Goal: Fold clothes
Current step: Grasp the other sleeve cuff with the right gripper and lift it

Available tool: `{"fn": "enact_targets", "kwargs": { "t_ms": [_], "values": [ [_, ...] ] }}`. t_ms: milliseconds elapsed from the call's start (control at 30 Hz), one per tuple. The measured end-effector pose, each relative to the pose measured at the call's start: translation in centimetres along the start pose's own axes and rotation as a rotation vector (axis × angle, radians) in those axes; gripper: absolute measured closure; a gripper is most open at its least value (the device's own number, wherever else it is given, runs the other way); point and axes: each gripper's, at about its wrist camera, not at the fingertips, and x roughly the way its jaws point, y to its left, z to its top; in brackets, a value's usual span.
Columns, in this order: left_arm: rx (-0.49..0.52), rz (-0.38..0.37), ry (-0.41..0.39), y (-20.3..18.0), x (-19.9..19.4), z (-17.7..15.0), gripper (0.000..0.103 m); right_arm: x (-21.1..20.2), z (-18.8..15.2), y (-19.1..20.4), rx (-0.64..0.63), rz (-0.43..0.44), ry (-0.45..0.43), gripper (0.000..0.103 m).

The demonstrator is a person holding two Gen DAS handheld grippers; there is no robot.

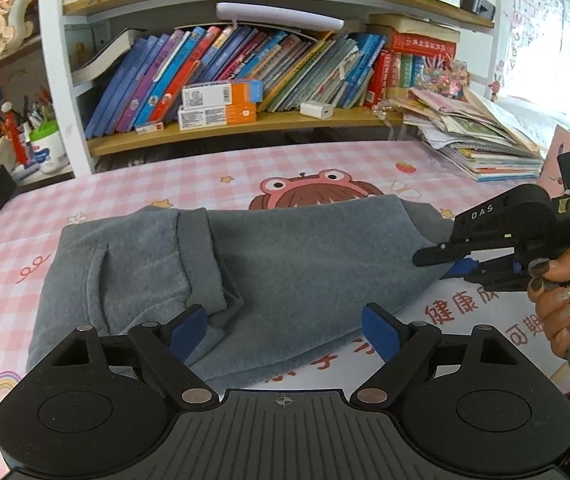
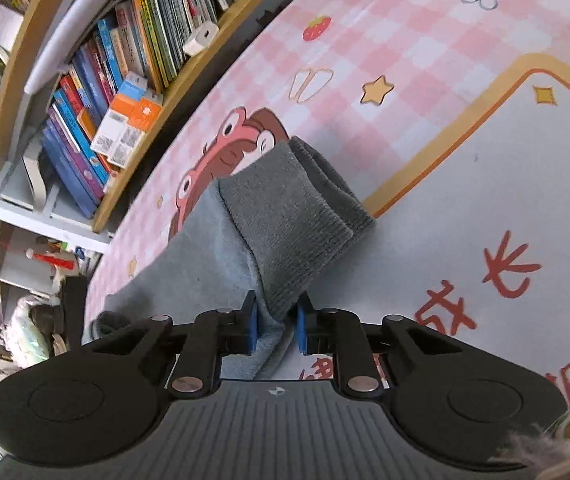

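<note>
A grey fleece garment (image 1: pixel 269 272) lies partly folded on the pink checked table cover (image 1: pixel 133 188), with a pocket and a turned-over band on its left half. My left gripper (image 1: pixel 285 330) hovers open over its near edge, nothing between the blue pads. At the right, my right gripper (image 1: pixel 441 264), held by a hand (image 1: pixel 557 300), pinches the garment's right end. In the right wrist view that gripper (image 2: pixel 277 326) is shut on the fleece just behind the darker ribbed cuff (image 2: pixel 297 216), which points away across the table.
A bookshelf (image 1: pixel 245 128) packed with books and boxes runs along the far side of the table. A stack of papers and magazines (image 1: pixel 481 136) sits at the back right. A pen holder (image 1: pixel 45 144) stands at the left. Red characters are printed on the white part of the cover (image 2: pixel 505 208).
</note>
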Motion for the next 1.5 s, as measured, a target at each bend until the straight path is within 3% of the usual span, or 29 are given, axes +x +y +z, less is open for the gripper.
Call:
{"fn": "enact_targets", "kwargs": {
  "t_ms": [500,800,1067,1267,1400,1500],
  "values": [
    [0.023,-0.086,-0.04,-0.9,1.1,0.8,0.016,-4.9,1.7,-2.5,0.073,-0.028,-0.15,0.087],
    [-0.07,-0.095,-0.171,3.5,-0.8,2.0,0.016,-6.5,1.1,5.0,-0.147,0.071,-0.272,0.088],
    [-0.173,-0.066,-0.204,10.1,-2.2,1.3,0.016,-5.3,-2.4,13.1,-0.391,0.098,-0.321,0.088],
    [-0.261,-0.05,-0.182,15.0,-2.3,0.4,0.016,-3.3,-6.8,18.4,-0.576,0.19,-0.241,0.088],
    [-0.31,-0.027,-0.171,17.7,-2.8,-0.3,0.016,-0.7,-10.7,21.8,-0.761,0.237,-0.102,0.087],
    [-0.361,0.001,-0.145,19.6,-2.8,-0.8,0.016,2.4,-13.6,23.2,-0.862,0.194,0.019,0.084]
  ]
}}
